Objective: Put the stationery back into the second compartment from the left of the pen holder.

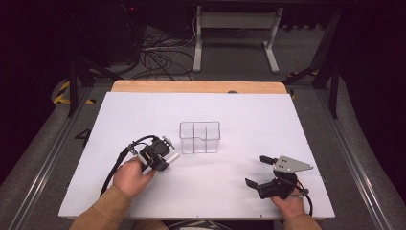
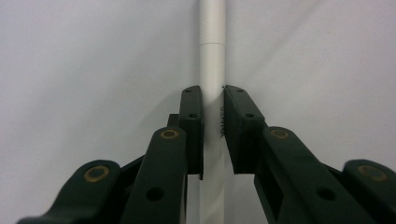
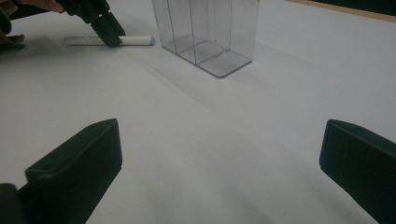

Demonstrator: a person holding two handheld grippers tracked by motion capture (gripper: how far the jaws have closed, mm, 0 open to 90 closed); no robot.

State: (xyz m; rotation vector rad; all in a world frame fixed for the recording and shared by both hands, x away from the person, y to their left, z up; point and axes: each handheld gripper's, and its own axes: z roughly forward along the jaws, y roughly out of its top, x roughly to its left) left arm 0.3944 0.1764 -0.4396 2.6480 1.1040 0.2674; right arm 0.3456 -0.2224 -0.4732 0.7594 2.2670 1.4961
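High view has the left gripper [image 1: 162,154] and the hand [image 1: 132,176] behind it covering most of a white marker [image 1: 173,156], so a short pale end alone shows there, poking out toward the clear divided container [image 1: 200,137]. Left gripper view cuts the marker [image 2: 212,70] off at the top edge, and its lower stretch sinks between the two black jaws; a line of dark print on the barrel is too small and squeezed to read. Right gripper view shows the marker [image 3: 133,40] more fully, though the left gripper [image 3: 108,31] crosses its middle and its far end fades into glare.

That marker lies flat on the white table [image 1: 143,115], just beside the container's [image 3: 205,32] lower left corner but apart from it. Its long axis runs roughly across the table, capped end toward the container. The left gripper's jaws are clamped on the barrel, one pad pressing each side.

Near the table's front right edge, the right gripper [image 1: 258,172] rests in the other hand [image 1: 289,205] with its jaws spread wide and nothing between them.
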